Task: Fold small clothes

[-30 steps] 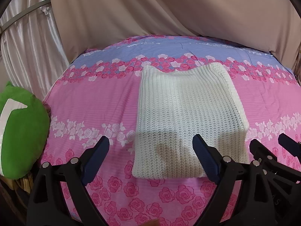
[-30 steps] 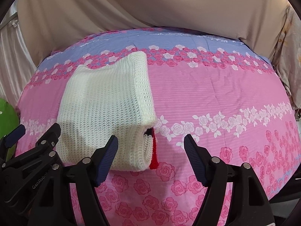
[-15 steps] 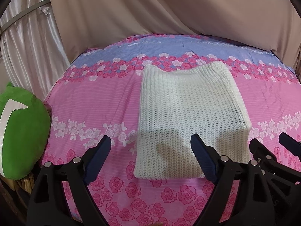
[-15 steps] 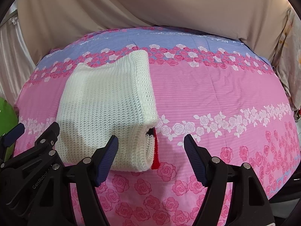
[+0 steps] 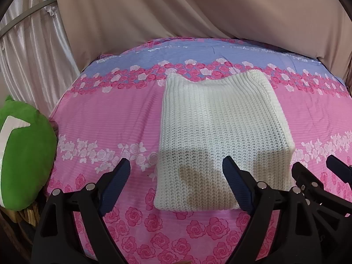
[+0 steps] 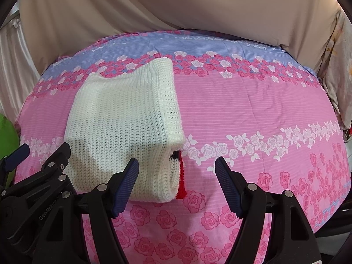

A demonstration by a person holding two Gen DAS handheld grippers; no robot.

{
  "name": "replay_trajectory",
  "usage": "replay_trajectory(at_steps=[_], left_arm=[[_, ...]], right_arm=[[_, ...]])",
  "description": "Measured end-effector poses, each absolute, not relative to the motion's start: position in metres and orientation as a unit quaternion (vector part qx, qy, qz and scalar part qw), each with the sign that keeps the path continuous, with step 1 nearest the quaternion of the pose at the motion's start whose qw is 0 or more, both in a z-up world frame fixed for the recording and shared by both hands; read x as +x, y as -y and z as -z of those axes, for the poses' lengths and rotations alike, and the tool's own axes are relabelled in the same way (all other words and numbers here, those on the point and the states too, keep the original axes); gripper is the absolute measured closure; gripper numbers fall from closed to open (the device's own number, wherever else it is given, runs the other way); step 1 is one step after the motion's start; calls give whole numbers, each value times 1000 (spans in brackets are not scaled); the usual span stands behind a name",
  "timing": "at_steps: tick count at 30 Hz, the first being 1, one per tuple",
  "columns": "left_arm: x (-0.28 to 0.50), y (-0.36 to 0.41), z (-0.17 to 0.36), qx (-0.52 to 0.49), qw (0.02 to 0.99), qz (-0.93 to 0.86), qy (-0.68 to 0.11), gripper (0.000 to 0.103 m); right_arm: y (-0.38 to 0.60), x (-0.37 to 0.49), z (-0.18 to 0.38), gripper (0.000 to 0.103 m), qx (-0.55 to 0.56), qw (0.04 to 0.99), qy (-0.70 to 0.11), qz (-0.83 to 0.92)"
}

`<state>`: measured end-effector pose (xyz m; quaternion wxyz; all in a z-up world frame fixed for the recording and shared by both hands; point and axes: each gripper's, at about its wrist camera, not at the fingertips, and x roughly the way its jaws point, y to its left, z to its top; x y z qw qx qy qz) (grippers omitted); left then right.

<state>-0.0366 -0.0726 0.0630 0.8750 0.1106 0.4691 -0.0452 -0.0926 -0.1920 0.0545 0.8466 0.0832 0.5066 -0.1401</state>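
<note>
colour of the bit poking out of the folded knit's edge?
Red, with some black, on the white knit; right wrist view.

You are working in a home bedroom, over a bed. The bedsheet (image 5: 114, 118) under you is pink with printed roses and a lavender band at its far edge. Beige drapery (image 6: 154, 6) hangs behind the bed, and pale satin curtains (image 5: 28, 50) on a rail fall at your left. A green plush cushion (image 5: 24, 154) sits at the bed's left edge.
</note>
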Motion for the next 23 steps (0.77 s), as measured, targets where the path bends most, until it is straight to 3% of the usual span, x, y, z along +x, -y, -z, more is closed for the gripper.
replay_trajectory(at_steps=[23], left_arm=[[-33, 76, -57, 119, 870, 49, -476, 26]], right_arm=[[192, -89, -50, 35, 74, 842, -515, 143]])
